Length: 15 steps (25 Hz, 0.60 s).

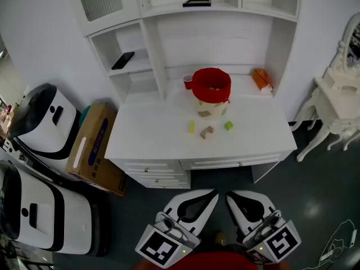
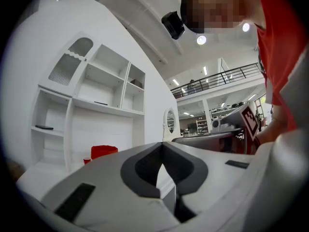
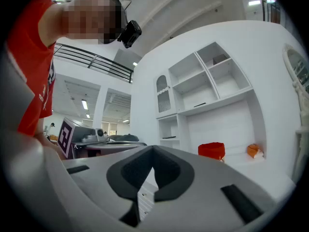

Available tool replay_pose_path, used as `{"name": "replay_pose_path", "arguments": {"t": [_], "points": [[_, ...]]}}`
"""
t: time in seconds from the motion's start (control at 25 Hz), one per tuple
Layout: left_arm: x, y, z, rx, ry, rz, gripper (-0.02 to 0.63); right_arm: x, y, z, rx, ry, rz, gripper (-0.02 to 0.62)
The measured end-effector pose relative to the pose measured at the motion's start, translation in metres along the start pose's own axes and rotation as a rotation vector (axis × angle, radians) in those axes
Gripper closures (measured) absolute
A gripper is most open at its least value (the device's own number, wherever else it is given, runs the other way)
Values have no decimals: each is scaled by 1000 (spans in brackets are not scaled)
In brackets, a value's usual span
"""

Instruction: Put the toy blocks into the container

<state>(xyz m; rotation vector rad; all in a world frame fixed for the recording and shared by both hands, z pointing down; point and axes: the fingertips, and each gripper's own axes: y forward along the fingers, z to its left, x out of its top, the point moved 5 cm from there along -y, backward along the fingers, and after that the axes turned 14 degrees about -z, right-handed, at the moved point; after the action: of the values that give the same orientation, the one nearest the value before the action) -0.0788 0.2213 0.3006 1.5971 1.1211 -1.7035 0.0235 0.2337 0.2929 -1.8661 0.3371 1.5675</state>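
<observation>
On white table, yellow block, tan block & green block lie just in front of red container. L tool, R tool both closed, empty, well off table.

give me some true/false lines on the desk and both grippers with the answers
A yellow block, a tan block and a green block lie on the desk in front of the container. True.
The left gripper holds the green block. False: it is shut on nothing.
A red cup stands beside the container. True.
The right gripper stands wide open. False: it is shut, empty.
The orange object sits inside the container. False: it lies on the desk, apart from the container.
</observation>
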Motion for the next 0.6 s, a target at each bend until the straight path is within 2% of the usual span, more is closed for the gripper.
{"name": "replay_pose_path", "arguments": {"t": [0.6], "points": [[-1,-2,0,-8,3,-11,595,0,0,3,-3,-12,6,586]]}}
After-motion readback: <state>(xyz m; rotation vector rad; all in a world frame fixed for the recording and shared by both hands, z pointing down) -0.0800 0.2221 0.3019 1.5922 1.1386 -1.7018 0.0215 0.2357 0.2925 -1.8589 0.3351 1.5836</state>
